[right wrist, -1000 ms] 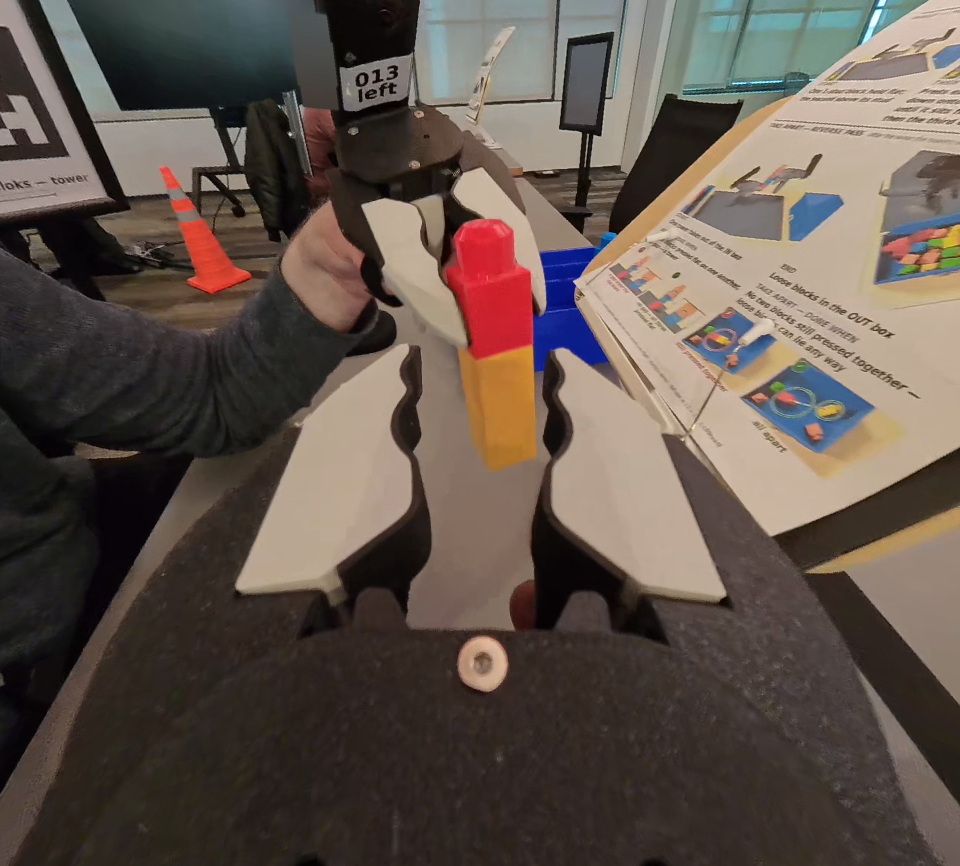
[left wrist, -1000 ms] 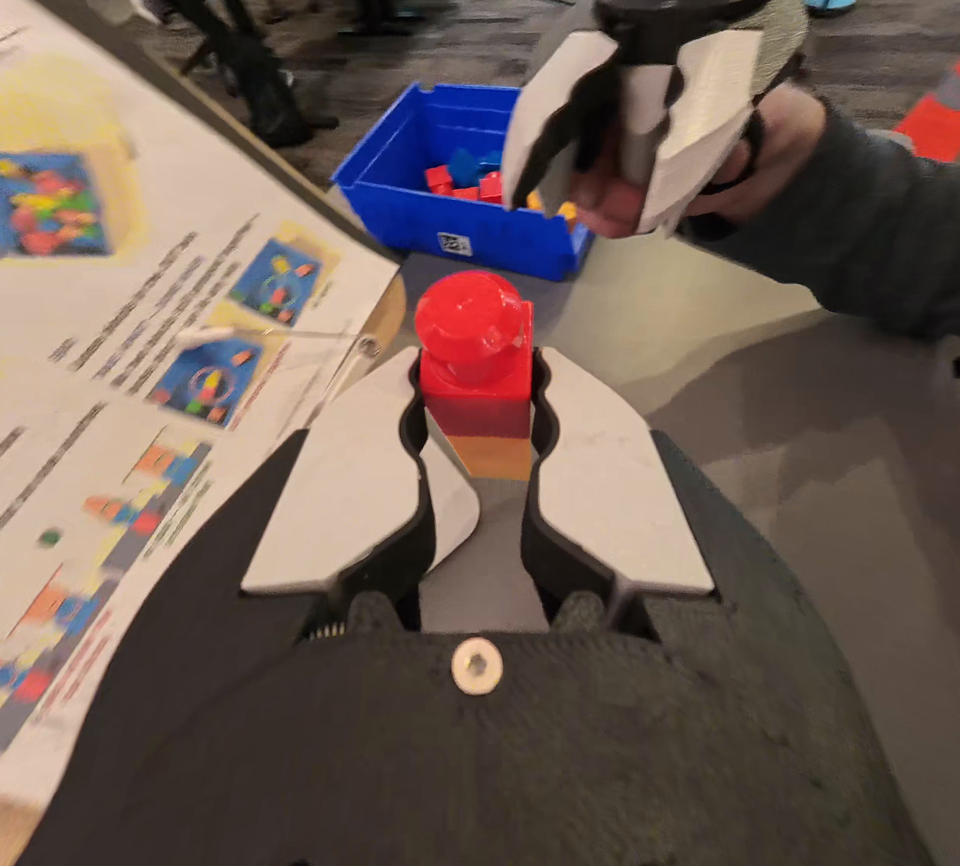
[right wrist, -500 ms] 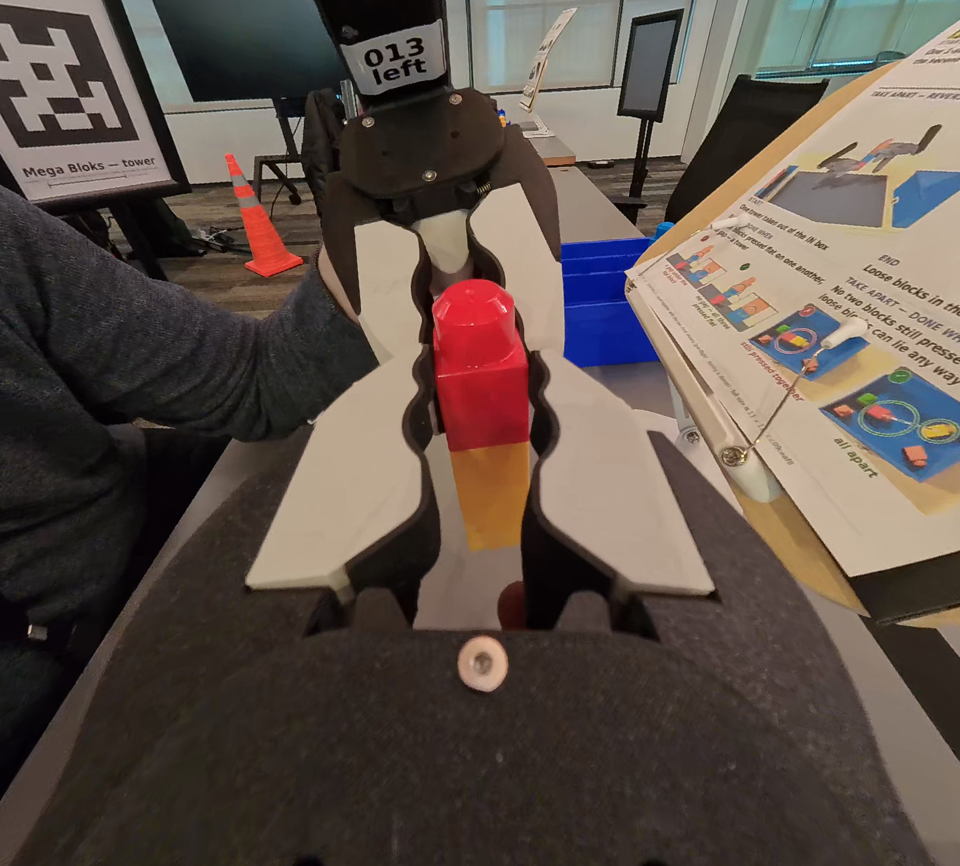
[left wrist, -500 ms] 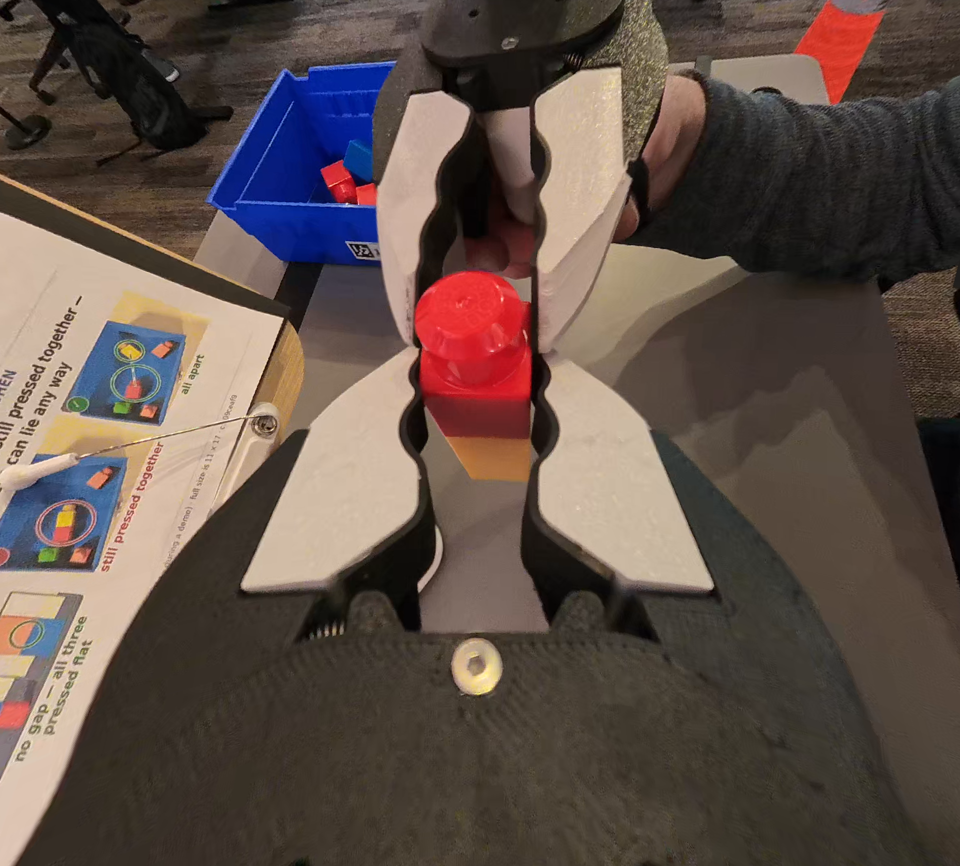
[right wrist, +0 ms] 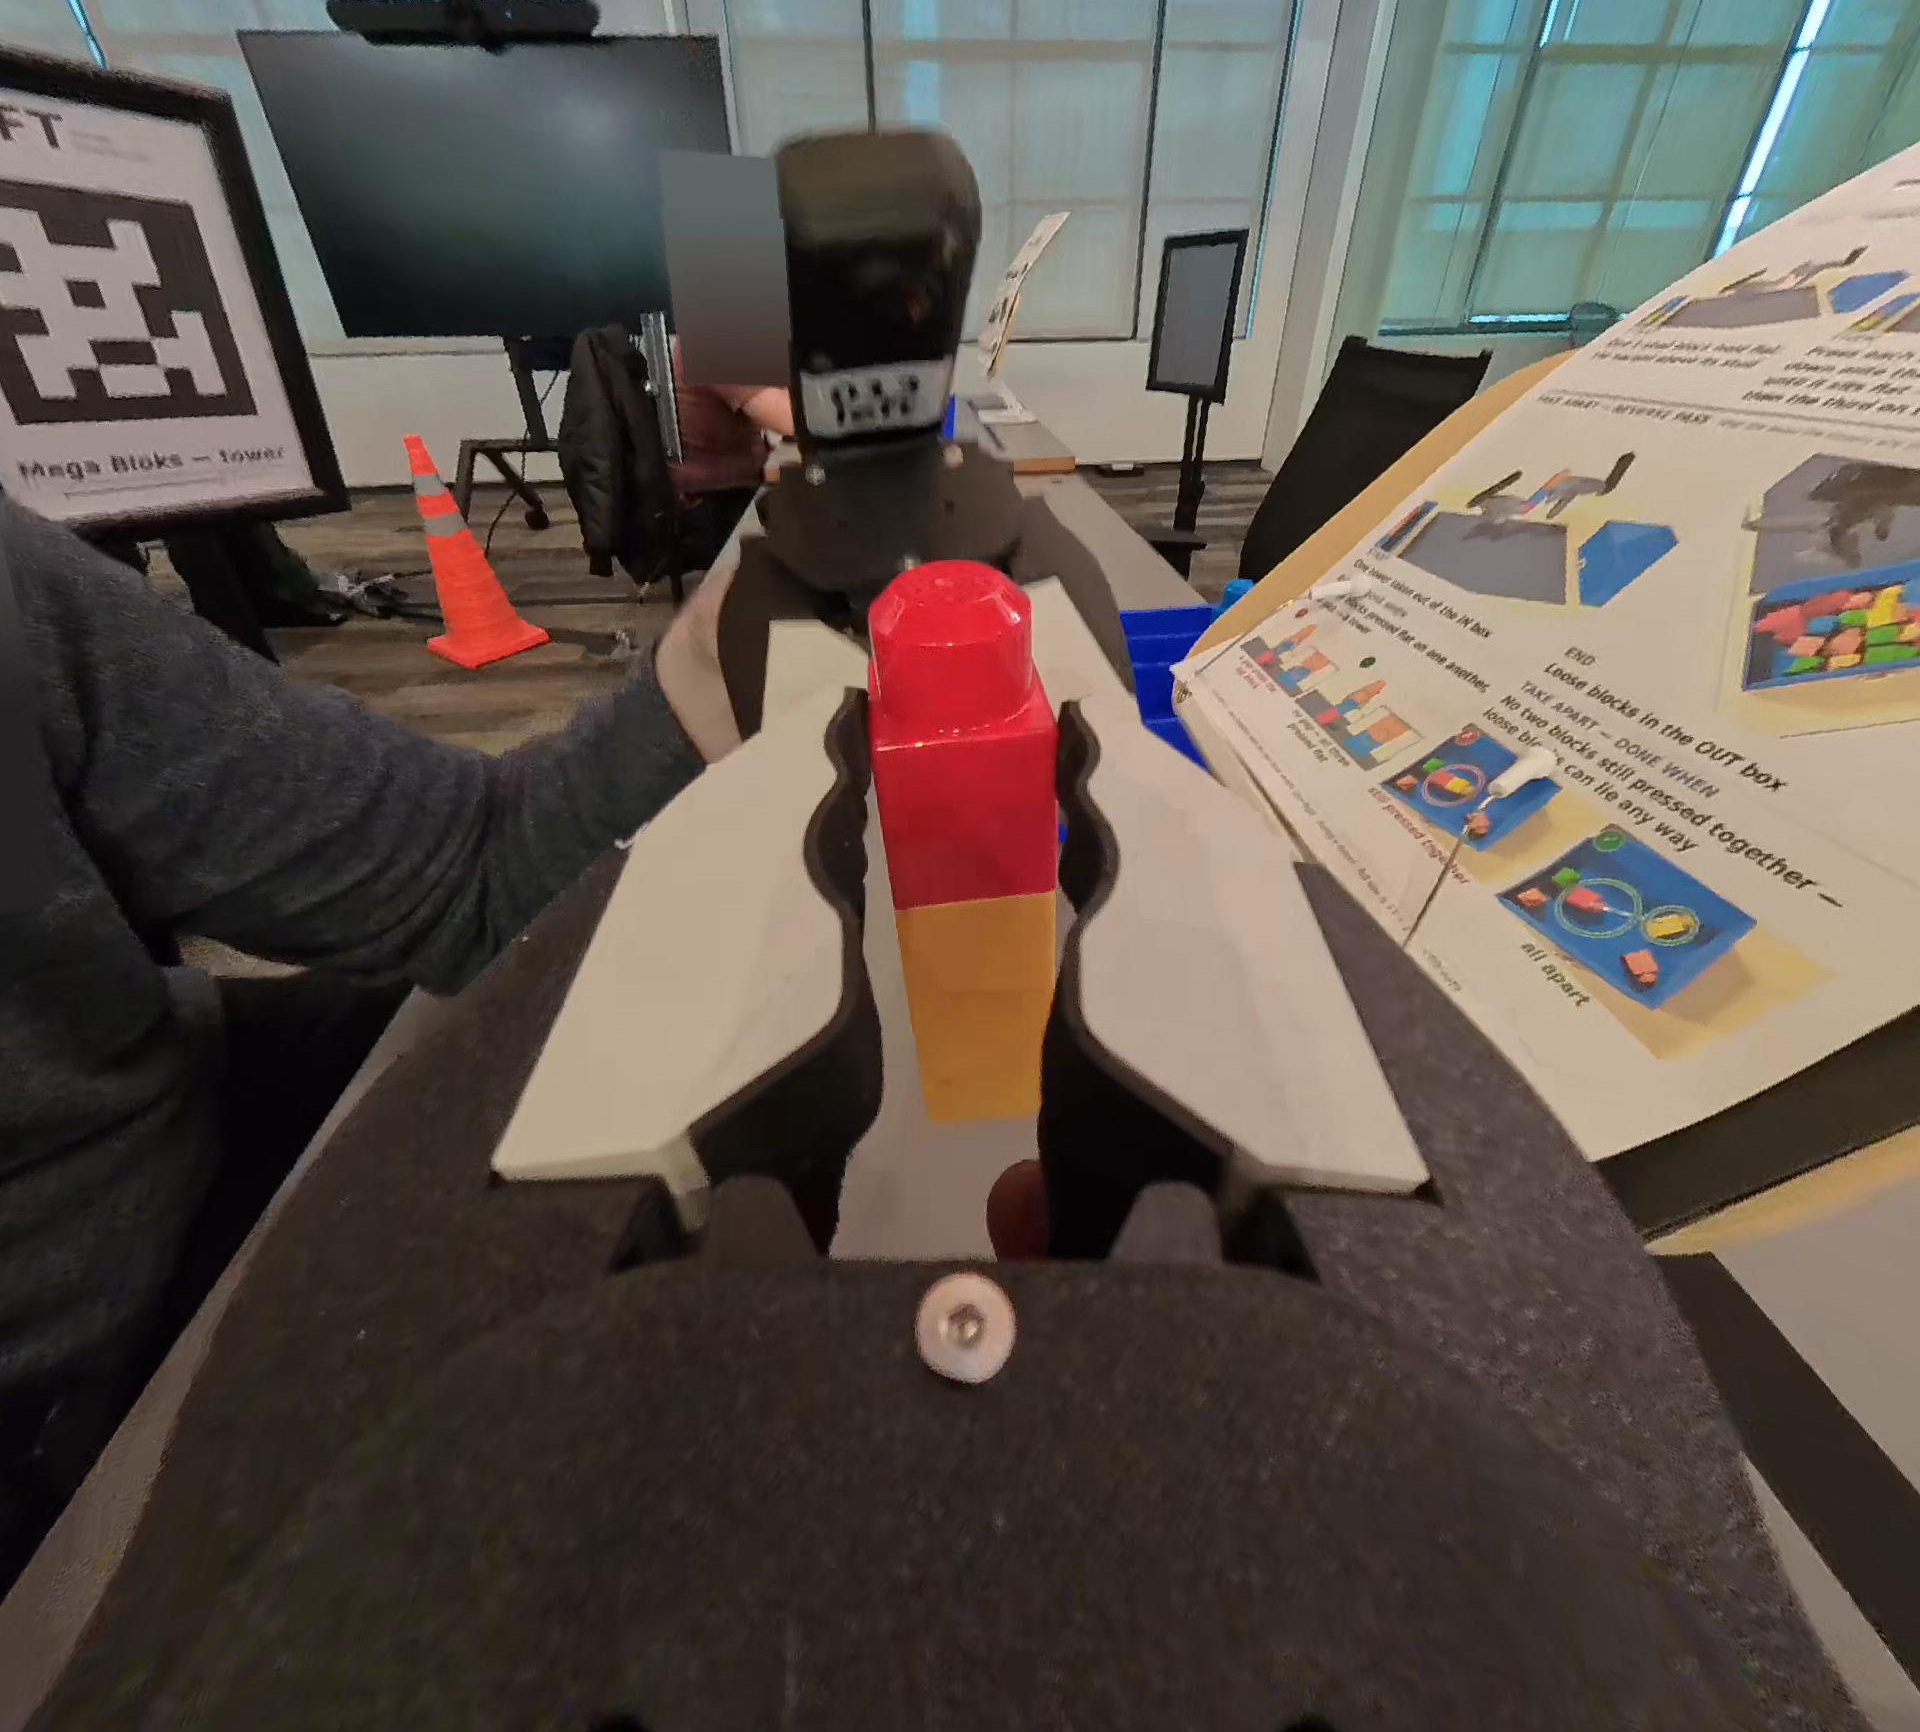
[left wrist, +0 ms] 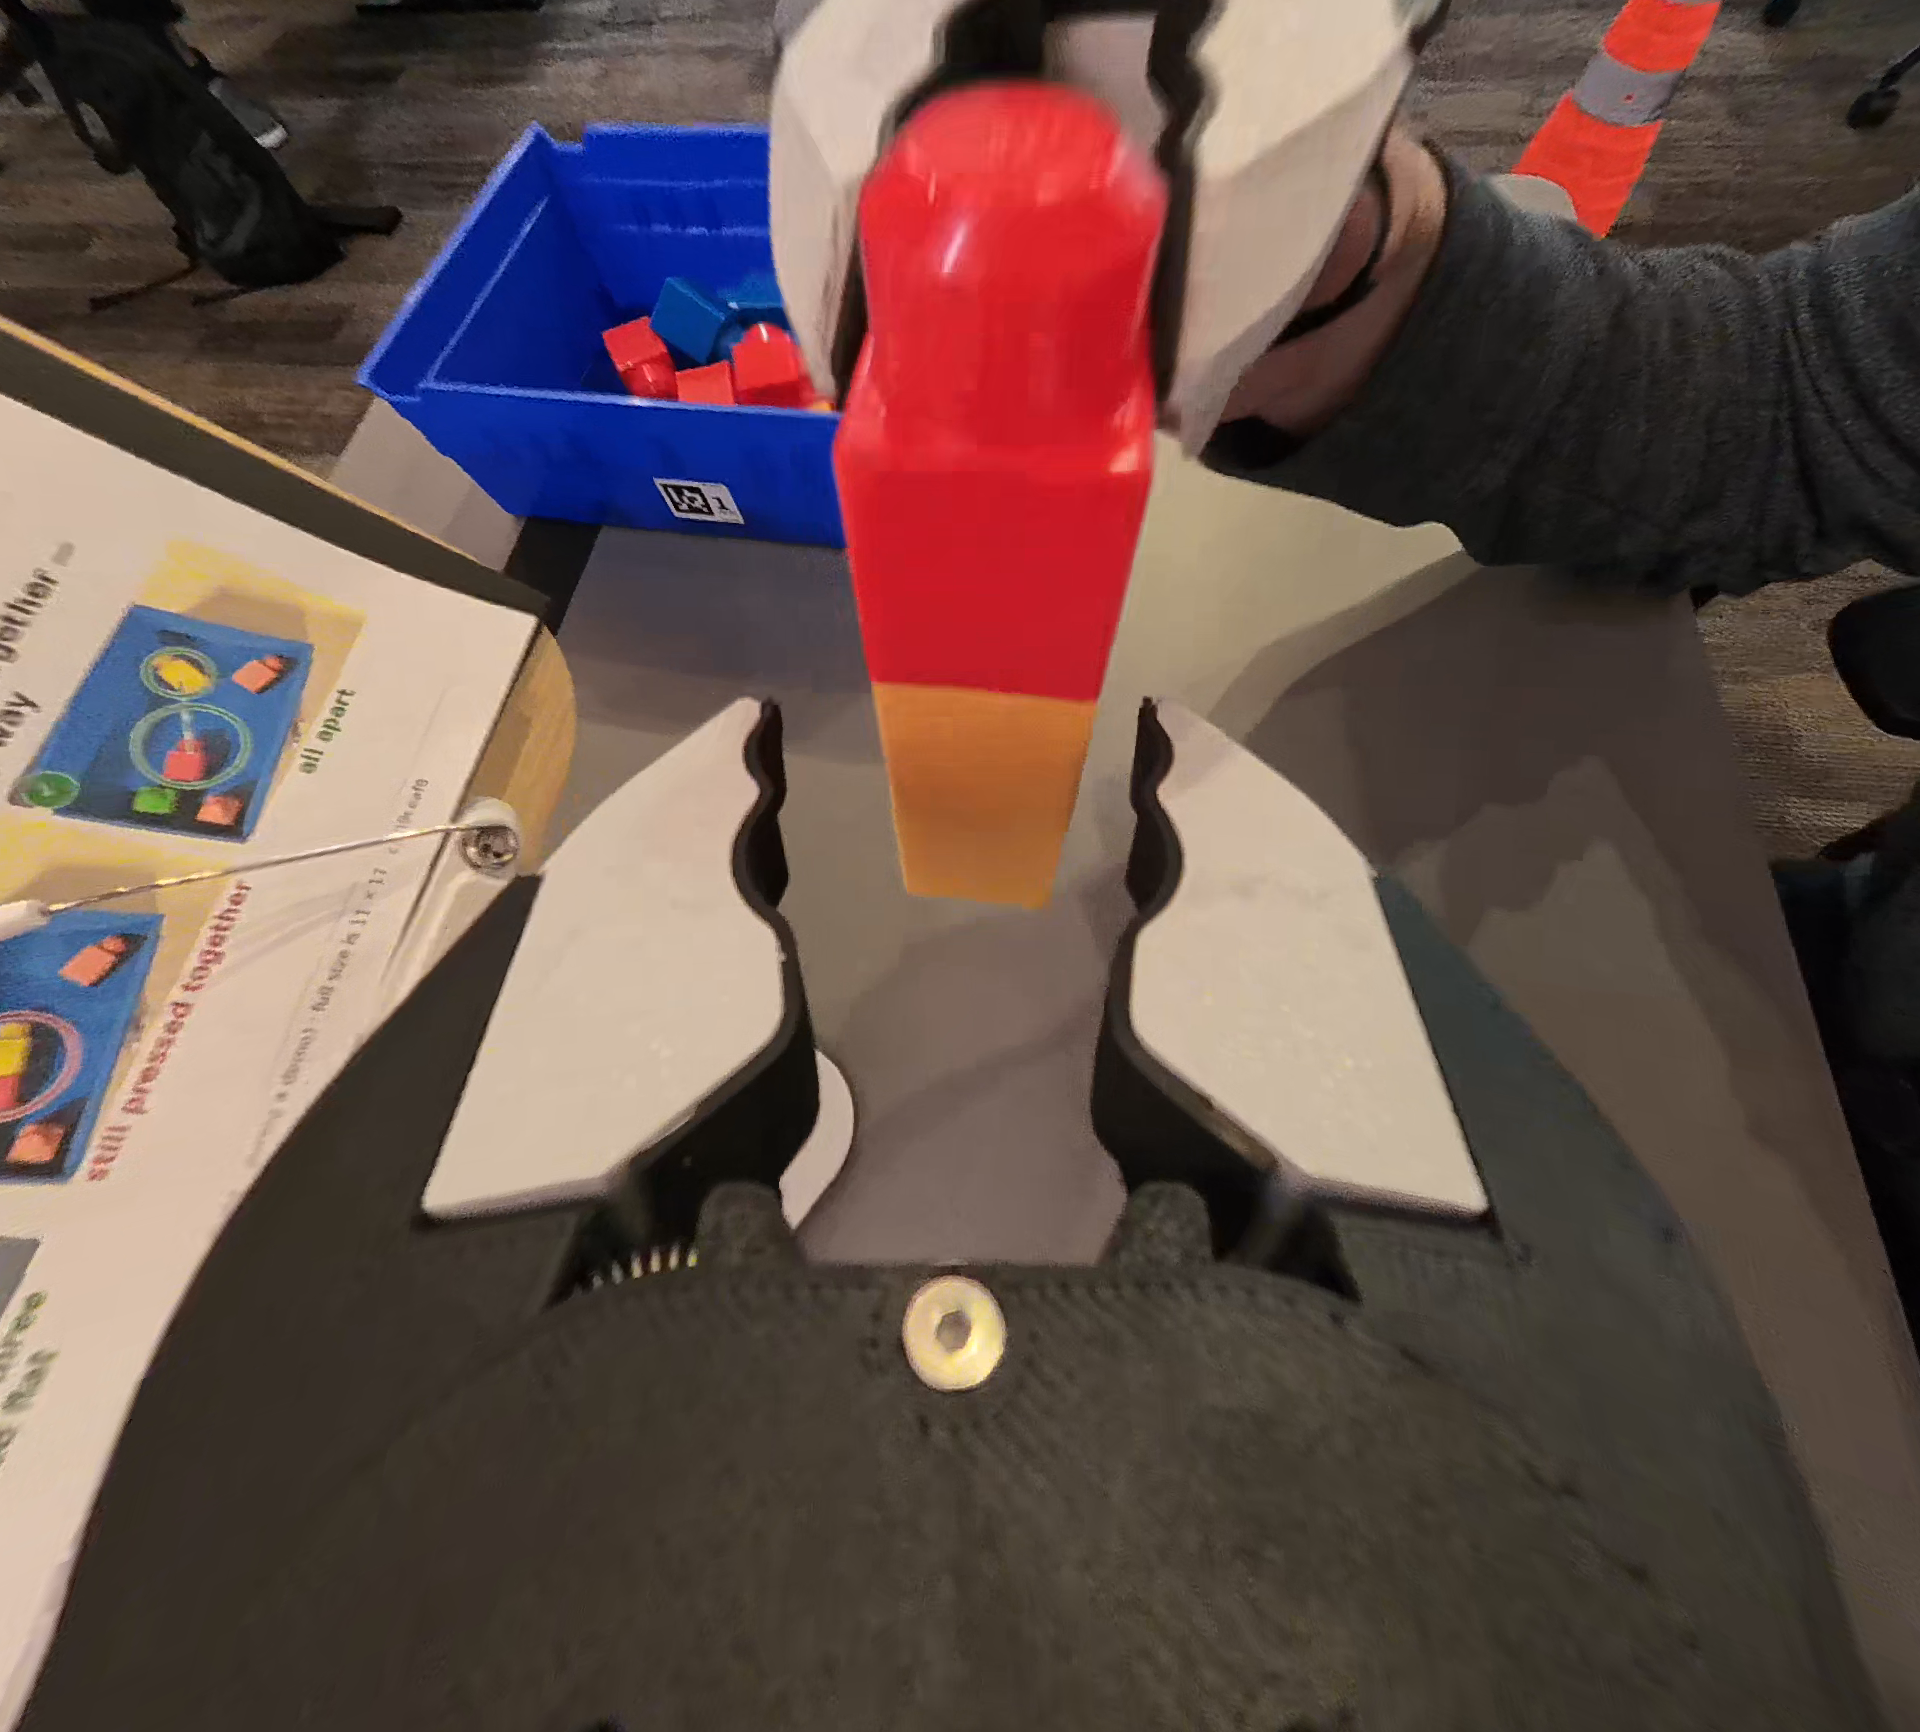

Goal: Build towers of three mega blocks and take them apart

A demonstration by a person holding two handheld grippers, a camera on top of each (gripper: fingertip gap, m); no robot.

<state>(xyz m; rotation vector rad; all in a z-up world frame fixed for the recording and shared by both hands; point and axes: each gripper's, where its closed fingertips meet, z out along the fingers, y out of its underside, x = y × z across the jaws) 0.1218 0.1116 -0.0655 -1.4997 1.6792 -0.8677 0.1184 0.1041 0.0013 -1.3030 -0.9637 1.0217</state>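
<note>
A tower with a red mega block (left wrist: 997,487) on an orange lower part (left wrist: 982,799) is in the air above the grey table (left wrist: 1455,747). My left gripper (left wrist: 951,716) is open; its pads stand clear of the orange part on both sides. My right gripper (right wrist: 961,716) is shut on the red block (right wrist: 961,799), both pads pressing its sides, with the orange part (right wrist: 971,1007) hanging between the fingers. In the left wrist view the right gripper's fingers (left wrist: 821,176) flank the red block from behind. The left gripper's body (right wrist: 883,519) shows behind the tower.
A blue bin (left wrist: 582,394) with red and blue blocks sits at the table's far end. A slanted instruction board (left wrist: 208,799) stands beside the tower and also shows in the right wrist view (right wrist: 1558,747). An orange cone (right wrist: 457,570) stands on the floor. Across from one pair of fingers to the other is roughly 6 centimetres.
My left gripper opened and let go of the tower, which now stands free between its jaws. My right gripper closed on the red block earlier and still holds it.
</note>
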